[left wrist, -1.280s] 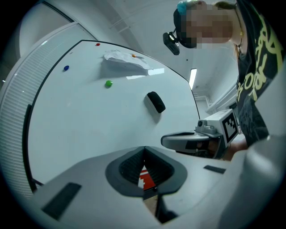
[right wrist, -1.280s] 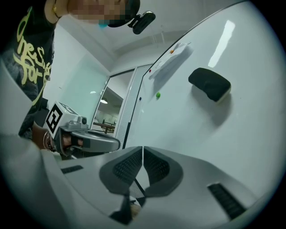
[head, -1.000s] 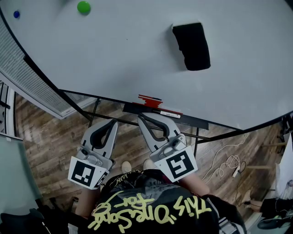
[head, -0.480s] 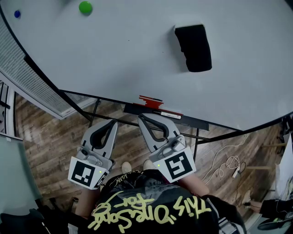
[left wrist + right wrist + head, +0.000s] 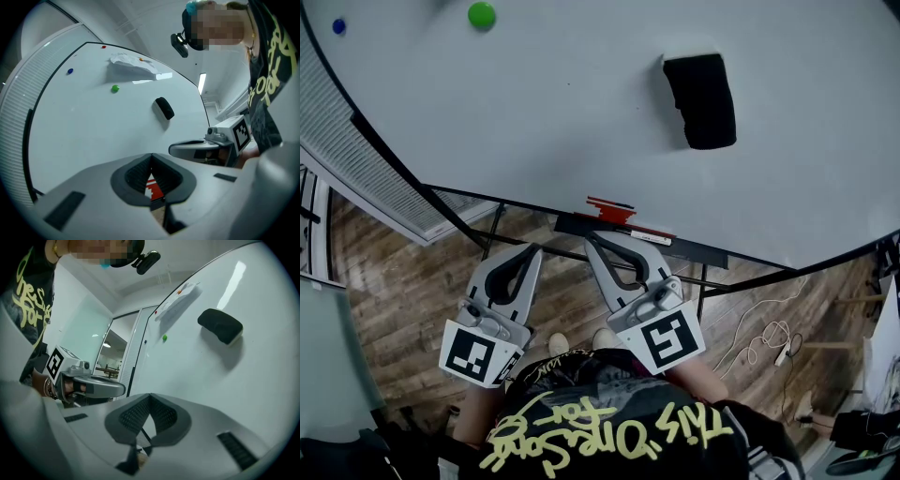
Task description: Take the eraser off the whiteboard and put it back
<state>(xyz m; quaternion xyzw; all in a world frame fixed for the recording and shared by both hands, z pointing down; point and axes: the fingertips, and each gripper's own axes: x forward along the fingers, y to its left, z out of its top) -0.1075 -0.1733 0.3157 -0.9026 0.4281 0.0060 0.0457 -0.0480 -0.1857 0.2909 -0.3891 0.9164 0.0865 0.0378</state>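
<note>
Jaws clenched, empty, on left gripper (image 5: 529, 249) and right gripper (image 5: 591, 240). One eraser (image 5: 701, 99), one green magnet (image 5: 481, 15) on whiteboard (image 5: 572, 122); paper sheet (image 5: 133, 64) only in gripper views.

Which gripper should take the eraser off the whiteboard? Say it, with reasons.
Right. In the head view the eraser sits on the whiteboard above and right of the right gripper; the left gripper is farther off. Both are shut and empty, so it would need to open first.
</note>
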